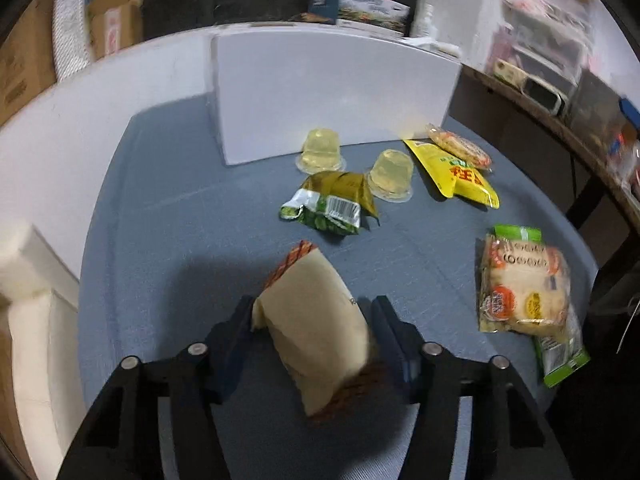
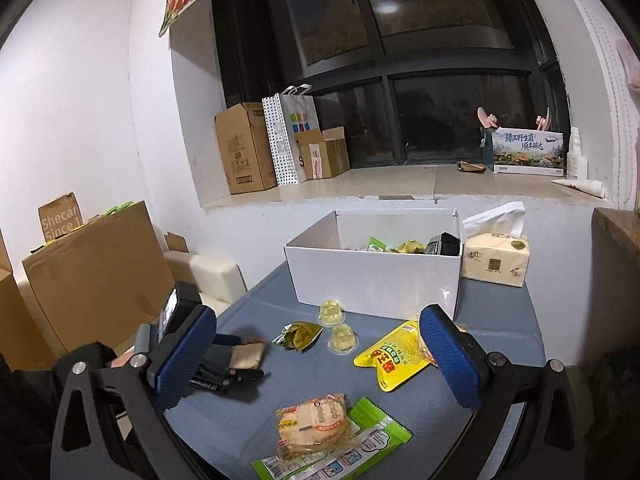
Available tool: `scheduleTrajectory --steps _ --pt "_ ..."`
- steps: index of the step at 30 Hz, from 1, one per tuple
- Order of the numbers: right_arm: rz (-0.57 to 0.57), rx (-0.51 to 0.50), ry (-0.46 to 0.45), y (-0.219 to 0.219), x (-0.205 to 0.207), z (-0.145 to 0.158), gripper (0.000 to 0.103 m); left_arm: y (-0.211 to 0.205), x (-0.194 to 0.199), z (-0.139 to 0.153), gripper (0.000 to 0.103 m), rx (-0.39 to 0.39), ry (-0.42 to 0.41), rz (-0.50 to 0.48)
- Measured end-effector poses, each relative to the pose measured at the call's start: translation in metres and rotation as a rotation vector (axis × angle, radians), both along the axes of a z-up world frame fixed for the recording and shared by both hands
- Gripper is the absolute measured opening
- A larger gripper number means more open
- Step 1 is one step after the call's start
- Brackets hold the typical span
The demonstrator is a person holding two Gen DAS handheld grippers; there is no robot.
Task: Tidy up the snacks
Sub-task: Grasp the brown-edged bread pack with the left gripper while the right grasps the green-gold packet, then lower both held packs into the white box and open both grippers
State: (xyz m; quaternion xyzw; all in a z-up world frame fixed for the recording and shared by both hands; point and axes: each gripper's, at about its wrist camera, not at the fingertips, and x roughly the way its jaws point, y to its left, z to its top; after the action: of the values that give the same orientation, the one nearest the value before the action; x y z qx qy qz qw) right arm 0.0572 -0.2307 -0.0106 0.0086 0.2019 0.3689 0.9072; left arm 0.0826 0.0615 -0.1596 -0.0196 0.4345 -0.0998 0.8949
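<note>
**Beige snack packet clamped in left tongs; right tongs standing wide**

Beige wrapping with a brown patterned end is showing between the left gripper, whose dark jaws are pressing on either side of the beige snack packet and holding it just above the blue-grey table. The right gripper is hanging above the table with its blue pads spread well apart and nothing between them.

Nearest it, a clear pack of round crackers is lying on a green-edged packet. Further on, a yellow pouch is lying flat, with a small cracker pack resting against its far end. Two jelly cups are sitting rim-down beside a green crumpled packet.

Beyond these, the white box is standing open, with several snacks already inside. A tissue pack is sitting just beside its right wall.
</note>
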Motion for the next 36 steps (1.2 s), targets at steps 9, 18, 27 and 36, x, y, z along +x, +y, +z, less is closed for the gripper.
scheduleTrajectory --steps 9,18,27,36 --pt "0.013 -0.074 0.032 0.021 0.008 -0.009 0.103 0.01 -0.035 0.042 0.049 -0.032 -0.154 0.083" --pt "0.191 -0.331 0.129 0.122 0.043 -0.048 0.103 0.026 -0.08 0.11 0.049 -0.043 -0.336 0.116" --pt "0.198 -0.445 0.344 0.207 0.115 -0.099 0.103 0.045 -0.091 0.103 0.049 -0.088 -0.344 0.162" --pt "0.177 -0.567 0.363 0.226 0.129 -0.13 0.042 0.048 -0.092 0.096 0.049 -0.108 -0.333 0.162"
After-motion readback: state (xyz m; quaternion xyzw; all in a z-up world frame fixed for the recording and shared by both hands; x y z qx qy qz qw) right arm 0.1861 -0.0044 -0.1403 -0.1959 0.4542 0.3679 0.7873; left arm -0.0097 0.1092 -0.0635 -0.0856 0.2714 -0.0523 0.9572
